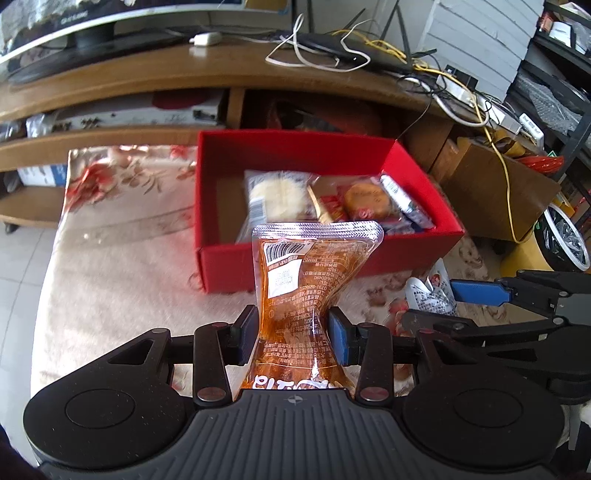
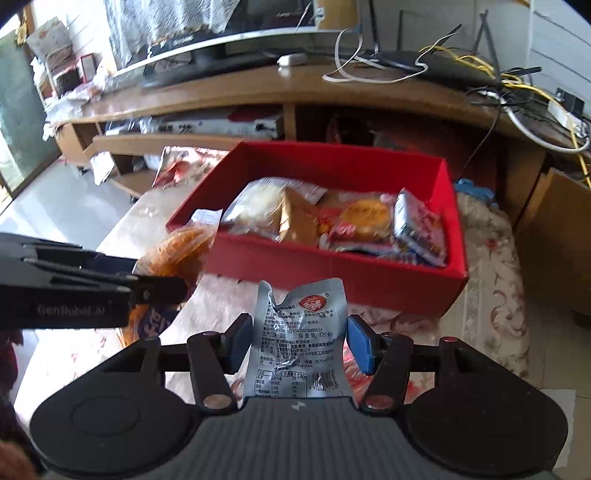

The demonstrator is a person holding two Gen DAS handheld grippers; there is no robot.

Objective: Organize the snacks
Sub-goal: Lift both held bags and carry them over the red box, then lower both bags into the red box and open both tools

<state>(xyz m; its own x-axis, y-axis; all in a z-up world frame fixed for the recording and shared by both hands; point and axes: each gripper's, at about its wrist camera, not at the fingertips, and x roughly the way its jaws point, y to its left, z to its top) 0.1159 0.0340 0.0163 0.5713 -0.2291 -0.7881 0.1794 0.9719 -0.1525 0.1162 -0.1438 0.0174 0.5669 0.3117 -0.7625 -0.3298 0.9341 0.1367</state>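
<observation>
The orange snack pouch [image 1: 295, 291], barcode sticker near its top seal, is pinched at its waist by the left gripper [image 1: 293, 328]. The silver snack packet [image 2: 299, 332], bearing a red logo, is clamped in the right gripper [image 2: 300, 339]. Both hang above the floral cloth [image 1: 122, 236], near the red box [image 1: 424, 177], which holds wrapped pastries [image 1: 280, 195].

A long wooden TV stand [image 1: 147, 79] runs across the room beyond the tongs, carrying a television [image 1: 55, 22] far ahead to their left and tangled white and yellow cables [image 1: 461, 96] ahead to their right. A floral blanket [image 1: 110, 258] lies directly beneath.
</observation>
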